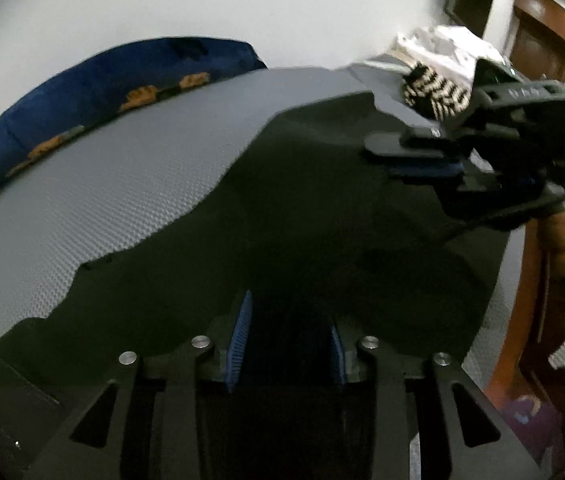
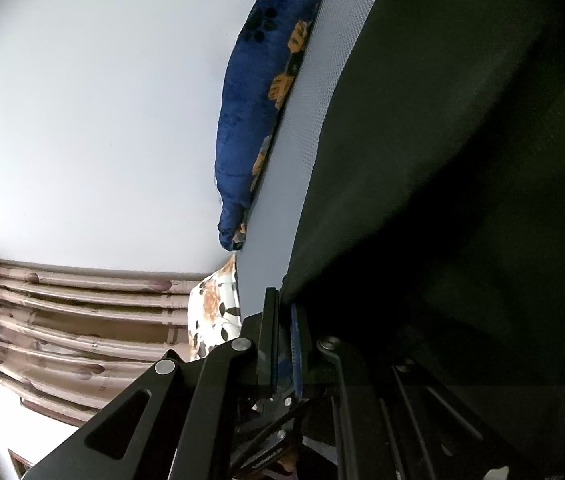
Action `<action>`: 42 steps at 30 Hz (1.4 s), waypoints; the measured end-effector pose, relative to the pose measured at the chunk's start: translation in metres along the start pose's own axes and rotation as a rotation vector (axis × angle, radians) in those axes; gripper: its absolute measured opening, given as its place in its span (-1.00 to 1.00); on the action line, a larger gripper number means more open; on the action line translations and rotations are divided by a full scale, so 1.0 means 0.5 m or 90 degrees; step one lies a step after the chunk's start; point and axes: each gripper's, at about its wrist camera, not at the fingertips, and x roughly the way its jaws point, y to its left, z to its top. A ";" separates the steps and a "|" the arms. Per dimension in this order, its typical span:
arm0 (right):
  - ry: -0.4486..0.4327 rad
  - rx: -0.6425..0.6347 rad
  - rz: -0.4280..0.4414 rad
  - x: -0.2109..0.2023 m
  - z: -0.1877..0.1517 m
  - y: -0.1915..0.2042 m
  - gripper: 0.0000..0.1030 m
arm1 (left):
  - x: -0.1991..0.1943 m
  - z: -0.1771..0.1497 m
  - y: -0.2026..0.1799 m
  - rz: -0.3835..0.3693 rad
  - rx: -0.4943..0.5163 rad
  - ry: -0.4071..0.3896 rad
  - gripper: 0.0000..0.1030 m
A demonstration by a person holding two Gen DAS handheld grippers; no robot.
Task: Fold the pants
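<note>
Clamping pants (image 2: 462, 160) edge, right claw (image 2: 284, 308) beside bare mattress (image 2: 282, 208).

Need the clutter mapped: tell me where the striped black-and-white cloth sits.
In the left wrist view it lies upper right: the striped cloth sits on the grey mat beyond the black pants, beside white laundry.

Your pants (image 1: 322, 208) are black, matte fabric, spread in rumpled folds across the grey textured tabletop (image 1: 122, 184), with a wavy edge along their left side.
</note>
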 end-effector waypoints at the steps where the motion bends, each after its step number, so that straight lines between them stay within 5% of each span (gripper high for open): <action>1: 0.000 0.000 0.000 0.000 0.000 0.001 -0.86 | 0.000 0.003 0.002 0.003 -0.007 -0.002 -0.35; 3: 0.001 -0.001 -0.003 0.000 -0.001 0.003 -0.86 | 0.004 0.010 0.001 0.010 0.000 -0.002 -0.87; 10: -0.012 0.053 0.060 -0.009 0.003 -0.042 -0.76 | -0.040 0.010 -0.027 0.028 0.039 -0.048 -0.91; 12: -0.050 0.077 0.066 -0.019 0.013 -0.072 -0.31 | -0.053 0.011 -0.017 0.022 0.020 -0.057 -0.91; 14: -0.090 0.123 0.111 -0.032 0.030 -0.109 -0.15 | -0.058 0.013 -0.013 0.019 0.014 -0.057 -0.91; 16: -0.137 0.149 0.147 -0.052 0.055 -0.133 -0.12 | -0.064 0.015 -0.009 0.014 0.006 -0.060 -0.91; 18: -0.199 0.126 0.125 -0.084 0.090 -0.140 -0.12 | -0.066 0.017 -0.007 0.010 -0.001 -0.060 -0.91; 23: -0.285 0.111 0.077 -0.151 0.151 -0.161 -0.20 | -0.069 0.015 -0.008 0.009 0.000 -0.061 -0.91; 27: -0.282 0.091 0.023 -0.173 0.188 -0.160 -0.68 | -0.061 0.013 -0.017 0.008 0.014 -0.050 -0.91; 30: -0.292 0.074 -0.012 -0.192 0.194 -0.148 -0.82 | -0.059 0.011 -0.017 0.008 0.019 -0.047 -0.91; 42: -0.337 -0.033 -0.100 -0.340 0.111 -0.054 -0.89 | -0.077 -0.031 -0.066 -0.014 0.055 -0.041 -0.91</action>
